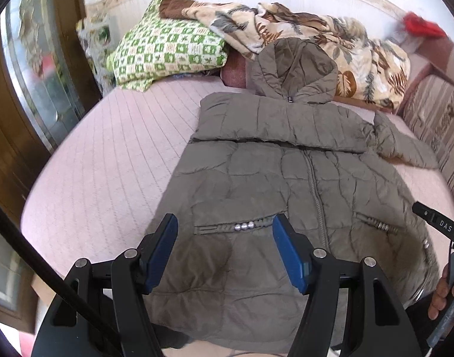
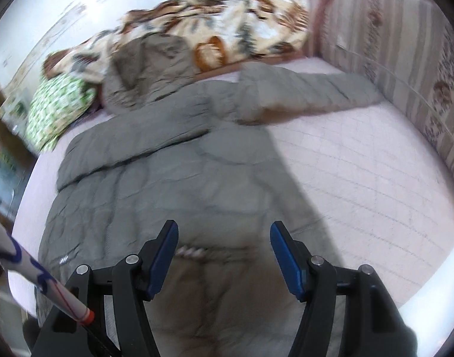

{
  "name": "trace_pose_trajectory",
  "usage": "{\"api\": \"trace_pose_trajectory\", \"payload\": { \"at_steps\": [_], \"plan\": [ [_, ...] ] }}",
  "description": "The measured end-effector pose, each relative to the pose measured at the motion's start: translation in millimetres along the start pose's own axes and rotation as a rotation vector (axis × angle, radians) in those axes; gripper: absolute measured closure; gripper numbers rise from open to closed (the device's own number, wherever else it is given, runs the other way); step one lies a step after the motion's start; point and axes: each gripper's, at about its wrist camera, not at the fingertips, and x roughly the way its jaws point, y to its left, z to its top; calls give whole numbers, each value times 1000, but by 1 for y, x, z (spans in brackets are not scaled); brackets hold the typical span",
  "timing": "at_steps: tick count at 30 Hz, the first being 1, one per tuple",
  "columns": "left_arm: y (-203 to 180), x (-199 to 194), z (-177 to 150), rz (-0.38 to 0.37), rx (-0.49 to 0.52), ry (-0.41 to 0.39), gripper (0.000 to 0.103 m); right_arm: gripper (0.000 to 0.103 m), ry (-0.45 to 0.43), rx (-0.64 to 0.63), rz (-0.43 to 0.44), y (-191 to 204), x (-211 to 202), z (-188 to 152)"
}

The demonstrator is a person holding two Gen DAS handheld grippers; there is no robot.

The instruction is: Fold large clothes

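Olive quilted hooded jacket (image 1: pixel 286 178), front up and zipped, laid flat along a bed with a pink quilted cover (image 1: pixel 108 154); one sleeve folded across the chest, the other sleeve (image 2: pixel 310 95) stretched out toward the striped side panel (image 2: pixel 390 44), hood (image 1: pixel 295 68) against a leaf-print blanket (image 1: pixel 331 35) and green checked pillow (image 1: pixel 167 50). Bare cover lies open on both sides of the jacket. Left hand-held gripper (image 1: pixel 225 250) and right hand-held gripper (image 2: pixel 224 255) both spread wide over the hem, holding nothing.

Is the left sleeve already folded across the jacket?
Yes: one sleeve lies across the jacket chest; the other sleeve is spread on the bed.
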Motion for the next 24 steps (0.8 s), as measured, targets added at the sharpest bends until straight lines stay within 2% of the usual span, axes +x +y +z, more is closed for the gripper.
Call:
{"api": "trace_pose_trajectory", "payload": {
  "at_steps": [3, 5, 8, 12, 15, 18, 20, 24],
  "plan": [
    [5, 15, 3, -25, -74, 38, 38, 34, -15, 71, -35, -35, 9, 22],
    [4, 28, 5, -12, -88, 74, 38, 34, -31, 133, -79, -69, 18, 43],
    [-5, 45, 5, 3, -45, 120, 38, 34, -46, 258, -116, -125, 36, 77],
    [-24, 53, 8, 7, 5, 107, 38, 34, -37, 411, -120, -192, 69, 113],
    [-38, 57, 13, -9, 22, 102, 38, 39, -31, 533, -96, -242, 103, 141],
    [-47, 63, 19, -13, 25, 104, 38, 41, -37, 633, -68, -277, 131, 159],
    [-51, 70, 24, -9, 26, 107, 38, 41, -79, 669, -58, -289, 139, 169],
    [-58, 83, 27, 11, 39, 118, 38, 41, -121, 689, -67, -303, 156, 198]
  ]
}}
